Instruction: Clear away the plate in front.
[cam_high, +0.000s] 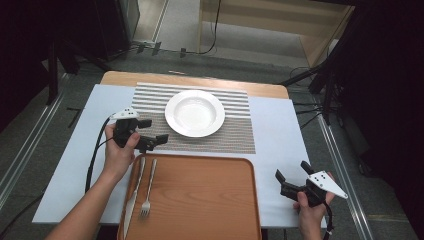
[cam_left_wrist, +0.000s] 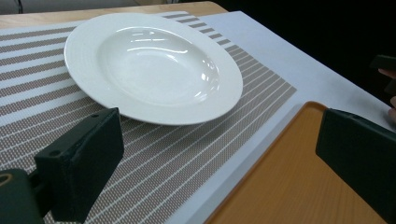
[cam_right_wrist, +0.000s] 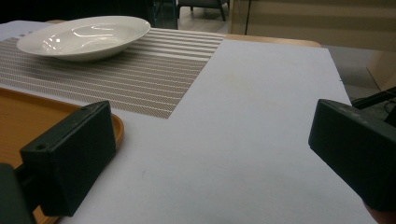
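A white deep plate (cam_high: 194, 113) (cam_left_wrist: 152, 65) (cam_right_wrist: 84, 36) rests on a striped placemat (cam_high: 235, 135) (cam_left_wrist: 177, 158) (cam_right_wrist: 154, 74). Nearer me lies a wooden tray (cam_high: 200, 195) (cam_left_wrist: 289, 186) (cam_right_wrist: 28, 116) with a knife (cam_high: 133, 196) and a fork (cam_high: 148, 189) side by side at its left. My left gripper (cam_high: 152, 132) (cam_left_wrist: 215, 158) stands open over the mat's near left corner, just left of the plate, with nothing between its jaws. My right gripper (cam_high: 292, 172) (cam_right_wrist: 210, 154) is open above the bare white tabletop right of the tray, empty too.
The white table cover (cam_high: 275, 140) sits on a wooden table (cam_high: 200, 80). Metal rails run along both sides on the floor, cables lie beyond the far edge, and a light wooden cabinet (cam_high: 280, 25) stands at the back.
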